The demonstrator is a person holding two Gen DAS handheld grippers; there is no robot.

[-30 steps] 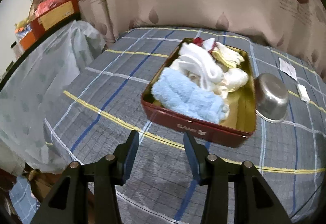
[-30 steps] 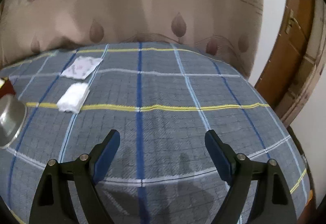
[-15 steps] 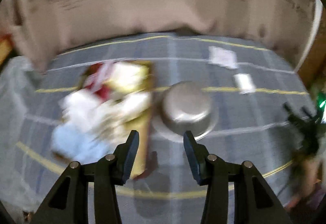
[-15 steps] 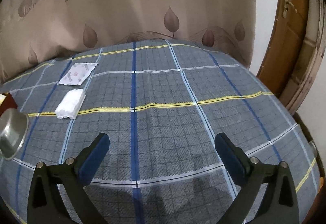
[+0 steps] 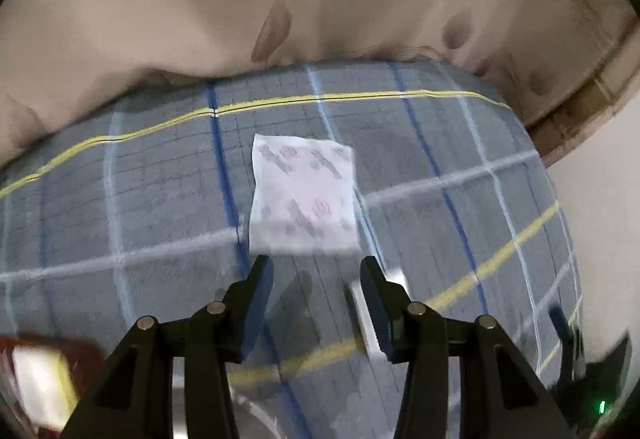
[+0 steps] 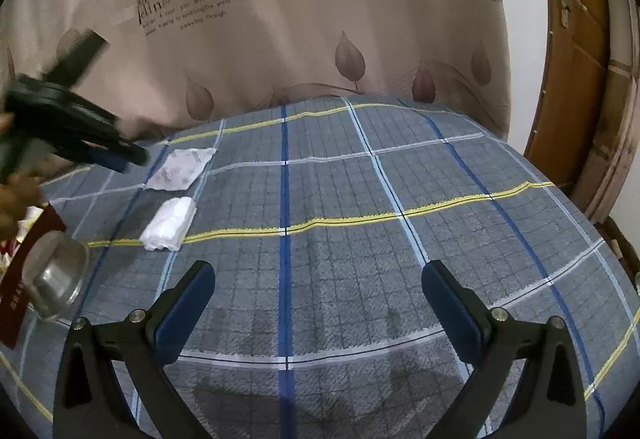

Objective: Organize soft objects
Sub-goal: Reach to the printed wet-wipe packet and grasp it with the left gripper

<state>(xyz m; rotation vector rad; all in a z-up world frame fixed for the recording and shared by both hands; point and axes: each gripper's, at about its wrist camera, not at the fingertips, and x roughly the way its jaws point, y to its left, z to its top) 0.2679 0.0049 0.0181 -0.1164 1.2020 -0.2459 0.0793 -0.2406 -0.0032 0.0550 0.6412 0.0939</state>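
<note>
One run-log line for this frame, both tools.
left tool: open, empty, facing printed packet | right tool: open, empty, idle above plaid cloth | folded white cloth: untouched

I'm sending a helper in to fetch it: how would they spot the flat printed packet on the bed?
Start at the plaid blanket below the leaf-print curtain. Beside its left blue stripe lie two white items, just ahead of the left gripper. The printed packet is the one nearer the curtain: thin, flat, with grey and pink markings, unlike the plump plain white wad.
</note>
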